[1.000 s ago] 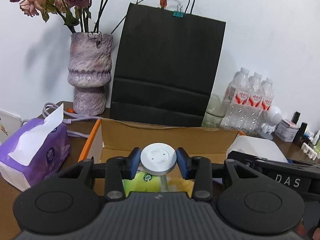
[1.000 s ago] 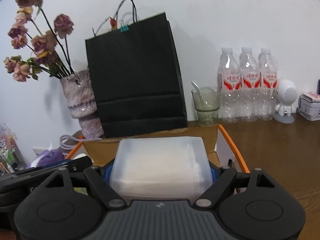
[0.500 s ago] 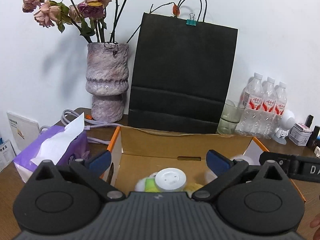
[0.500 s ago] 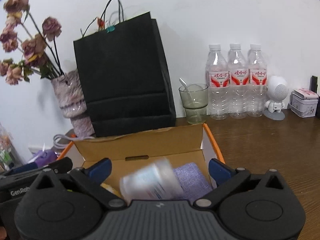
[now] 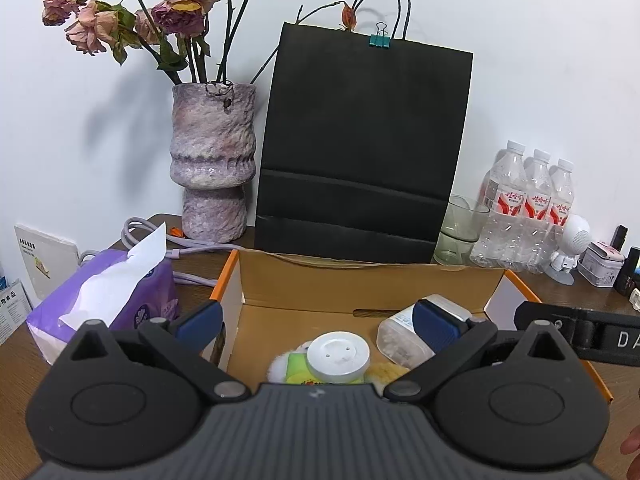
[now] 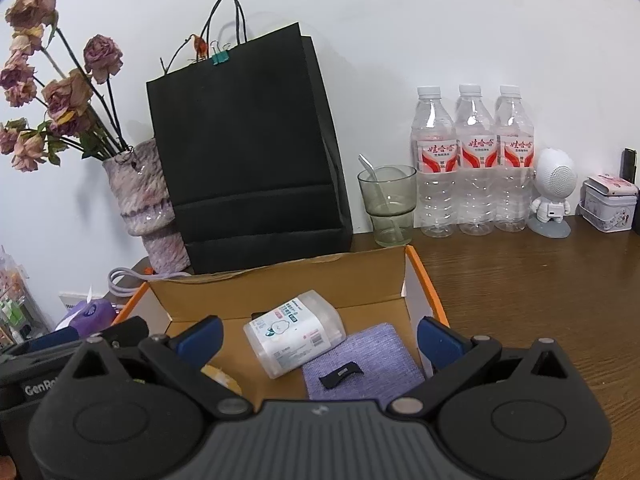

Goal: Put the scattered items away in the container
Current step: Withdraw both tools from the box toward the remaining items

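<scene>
Left wrist view: both hand-held grippers spread wide, empty, over the cardboard box (image 5: 360, 276).
Hazard: withdrawing the left hand-held gripper (image 5: 318, 322) low could snag the box wall; the right hand-held gripper (image 6: 318, 334) could knock the plastic jar (image 6: 294, 332).

A dark wooden table (image 6: 520, 280) carries an open cardboard box (image 6: 280, 284), a black paper bag (image 6: 248, 152), a vase (image 5: 212, 160), a tissue pack (image 5: 108, 296), a glass (image 6: 388, 204), 3 water bottles (image 6: 474, 160), a small tin (image 6: 610, 204) and what looks like a white robot figurine (image 6: 554, 192).

Both views were evenly and brightly lit. Soft grey shadows were cast on the wall (image 5: 100, 60) to the left of the dried roses (image 5: 176, 12). Straight lines were bowed by fisheye distortion, and the corners were cut off dark. Everything was rendered sharply, without motion blur or strong glare.
</scene>
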`<state>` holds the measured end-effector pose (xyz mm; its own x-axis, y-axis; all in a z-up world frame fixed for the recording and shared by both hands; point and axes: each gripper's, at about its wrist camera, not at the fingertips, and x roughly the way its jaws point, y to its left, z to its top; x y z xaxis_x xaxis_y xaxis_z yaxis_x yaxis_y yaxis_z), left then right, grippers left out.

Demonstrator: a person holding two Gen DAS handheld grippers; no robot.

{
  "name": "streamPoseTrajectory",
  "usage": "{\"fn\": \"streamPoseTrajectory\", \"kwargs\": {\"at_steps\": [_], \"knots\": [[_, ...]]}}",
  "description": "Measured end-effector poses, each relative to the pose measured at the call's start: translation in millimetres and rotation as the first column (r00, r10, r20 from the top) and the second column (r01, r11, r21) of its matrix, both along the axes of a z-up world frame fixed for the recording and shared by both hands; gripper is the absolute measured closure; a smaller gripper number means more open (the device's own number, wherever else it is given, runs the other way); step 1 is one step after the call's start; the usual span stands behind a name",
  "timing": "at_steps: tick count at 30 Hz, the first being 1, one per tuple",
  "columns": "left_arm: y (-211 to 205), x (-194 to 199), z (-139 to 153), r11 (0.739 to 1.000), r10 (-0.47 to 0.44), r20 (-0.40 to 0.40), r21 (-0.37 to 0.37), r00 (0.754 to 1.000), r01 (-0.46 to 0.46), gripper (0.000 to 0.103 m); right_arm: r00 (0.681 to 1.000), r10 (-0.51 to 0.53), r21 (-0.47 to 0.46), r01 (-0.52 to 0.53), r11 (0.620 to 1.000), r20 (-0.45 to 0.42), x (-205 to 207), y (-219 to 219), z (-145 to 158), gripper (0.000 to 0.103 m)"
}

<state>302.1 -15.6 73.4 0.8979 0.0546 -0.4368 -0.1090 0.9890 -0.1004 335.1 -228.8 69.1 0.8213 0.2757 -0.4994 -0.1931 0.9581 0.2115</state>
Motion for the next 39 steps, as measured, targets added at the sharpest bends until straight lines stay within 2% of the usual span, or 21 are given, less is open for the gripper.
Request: {"fn": "streamPoseTrajectory", "kwargs": {"at_steps": [14,29,39], "knots": [[-4.3,-19.6,3.0,1.000,-0.016,0.006,-0.012,1.000,0.016,0.000,1.000,0.015,-0.023,-0.015,1.000,0.015,-12.3,2.7,4.8,0.000],[0.9,-87.5,15.9,1.000,-0.028,0.034,-0.008,0.999,0.029,0.000,1.000,0.013,-0.066,-0.011,0.998,0.027,-80.8,-9.2,7.8,0.000],[3.4,-126.5,8.0,0.999,-0.046,0.014,0.004,0.999,0.046,0.000,1.000,0.019,-0.114,-0.016,0.993,0.025,-125.6,-7.7,1.2,0.000]]}}
